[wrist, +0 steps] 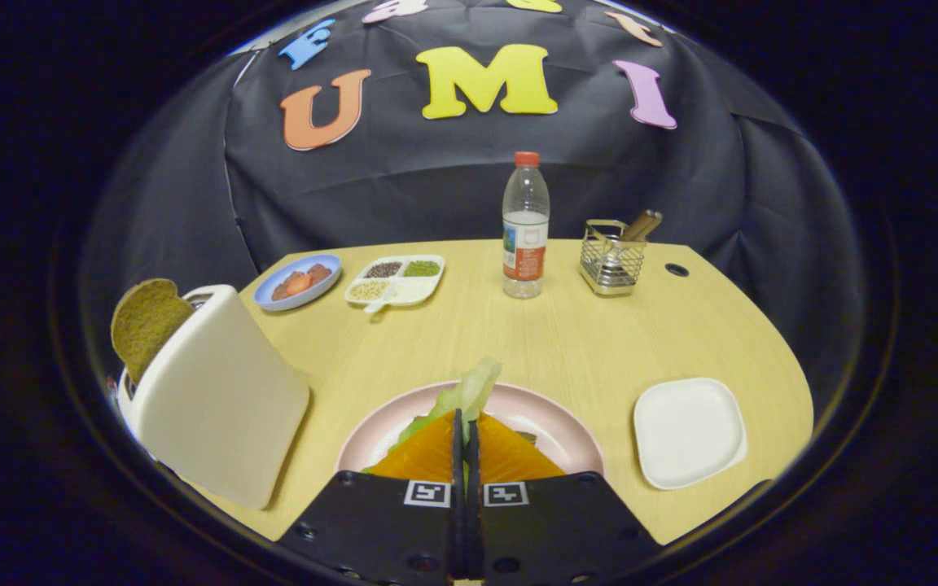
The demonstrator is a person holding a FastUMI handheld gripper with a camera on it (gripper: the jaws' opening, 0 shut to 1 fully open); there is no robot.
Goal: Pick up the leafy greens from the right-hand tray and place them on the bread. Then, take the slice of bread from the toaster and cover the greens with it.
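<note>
Gripper view: your gripper (464, 431) hangs over the pink plate (567, 431), fingers clenched on the leafy greens (469, 391); bread slice (147, 321) up in toaster (216, 399).

Bread (531, 437) mostly behind claw (464, 431).
</note>
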